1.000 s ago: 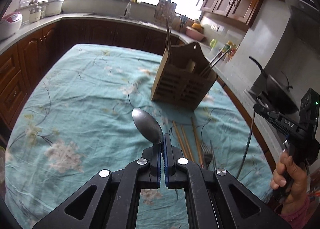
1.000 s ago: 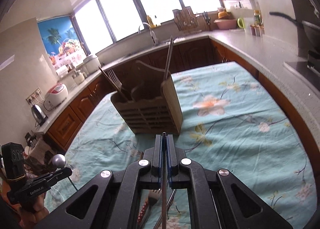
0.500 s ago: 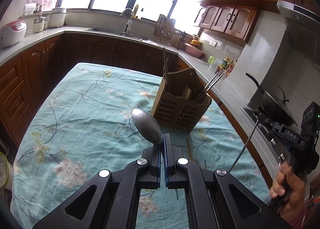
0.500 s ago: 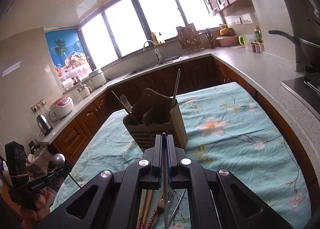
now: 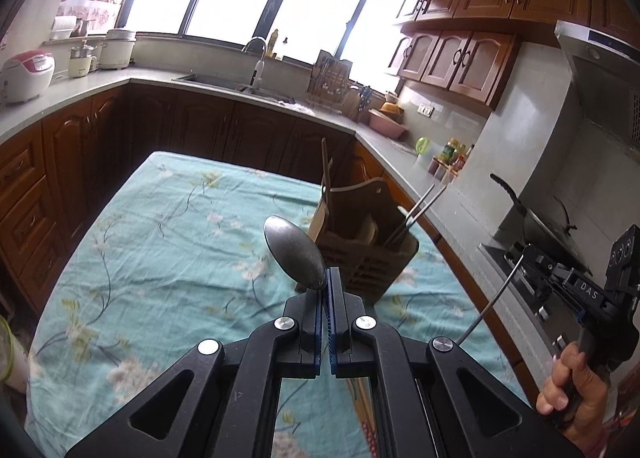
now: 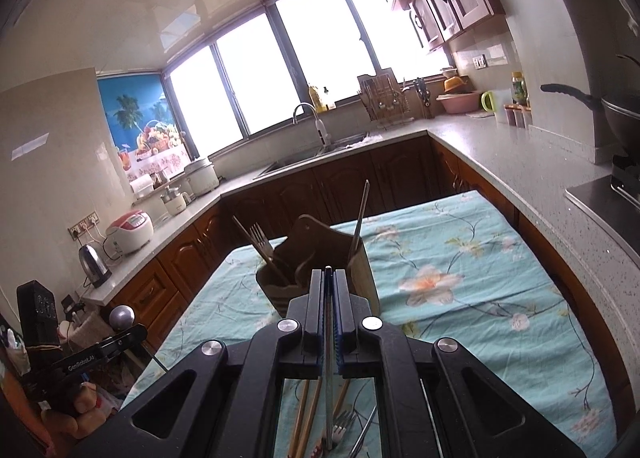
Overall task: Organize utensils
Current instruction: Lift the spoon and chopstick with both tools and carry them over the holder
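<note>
My left gripper [image 5: 328, 275] is shut on the neck of a metal spoon [image 5: 294, 252], whose bowl sticks up above the floral tablecloth. Beyond it stands the slatted wooden utensil holder [image 5: 360, 254] with a chopstick and metal handles in it. At the right edge, a hand carries my right gripper [image 5: 532, 258], shut on a thin metal utensil [image 5: 490, 302] that hangs down to the left. In the right wrist view that gripper [image 6: 329, 271] clamps the utensil's flat handle [image 6: 329, 370] in front of the holder [image 6: 362, 270]. The left gripper [image 6: 134, 332] with the spoon [image 6: 122, 316] shows at the far left.
Several wooden chopsticks [image 6: 304, 418] and a fork [image 6: 341, 427] lie on the teal tablecloth [image 6: 460, 298] under the right gripper. A grey counter [image 5: 452, 210] with a wok [image 5: 548, 226] runs close along the table's right side; dark cabinets and a sink stand behind.
Both grippers have risen with their utensils still clamped. The holder and the table now sit lower and smaller in both views, and more of the windows and cabinets shows.
</note>
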`<state>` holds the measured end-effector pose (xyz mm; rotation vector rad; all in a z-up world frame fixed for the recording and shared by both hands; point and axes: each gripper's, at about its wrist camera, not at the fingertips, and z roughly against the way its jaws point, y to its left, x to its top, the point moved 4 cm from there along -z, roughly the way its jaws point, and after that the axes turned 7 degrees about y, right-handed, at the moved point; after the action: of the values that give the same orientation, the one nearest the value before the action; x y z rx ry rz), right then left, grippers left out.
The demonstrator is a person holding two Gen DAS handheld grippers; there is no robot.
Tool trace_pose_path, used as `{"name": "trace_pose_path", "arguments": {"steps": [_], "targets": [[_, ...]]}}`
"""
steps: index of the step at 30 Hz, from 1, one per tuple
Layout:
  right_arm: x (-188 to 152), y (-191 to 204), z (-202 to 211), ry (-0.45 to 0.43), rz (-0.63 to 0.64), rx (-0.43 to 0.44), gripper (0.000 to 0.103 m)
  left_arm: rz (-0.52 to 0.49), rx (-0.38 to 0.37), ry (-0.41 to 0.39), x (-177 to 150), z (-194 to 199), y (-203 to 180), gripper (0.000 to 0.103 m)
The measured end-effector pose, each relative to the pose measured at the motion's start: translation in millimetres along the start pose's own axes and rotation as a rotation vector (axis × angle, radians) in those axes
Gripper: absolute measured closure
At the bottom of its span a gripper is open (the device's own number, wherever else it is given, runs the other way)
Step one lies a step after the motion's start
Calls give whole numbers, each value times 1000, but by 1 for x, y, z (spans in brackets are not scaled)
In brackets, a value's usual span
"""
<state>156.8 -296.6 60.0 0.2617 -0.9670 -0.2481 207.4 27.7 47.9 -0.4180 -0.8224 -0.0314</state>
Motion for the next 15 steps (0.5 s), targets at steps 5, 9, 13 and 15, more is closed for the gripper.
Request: {"name": "trace_pose_path", "arguments": {"steps": [5, 9, 13, 15], "targets": [[16, 2, 0, -37, 3, 6, 99, -4, -2, -38, 18, -8, -4, 103], [34, 2, -4, -66, 2, 13, 99, -13, 3, -77, 32, -16, -6, 102], [52, 4, -7, -107, 3, 18, 99, -14, 8, -108, 45, -28, -5, 103], [61, 5, -8, -130, 3, 23, 99, -10, 14, -120, 52, -37, -4, 103]]}}
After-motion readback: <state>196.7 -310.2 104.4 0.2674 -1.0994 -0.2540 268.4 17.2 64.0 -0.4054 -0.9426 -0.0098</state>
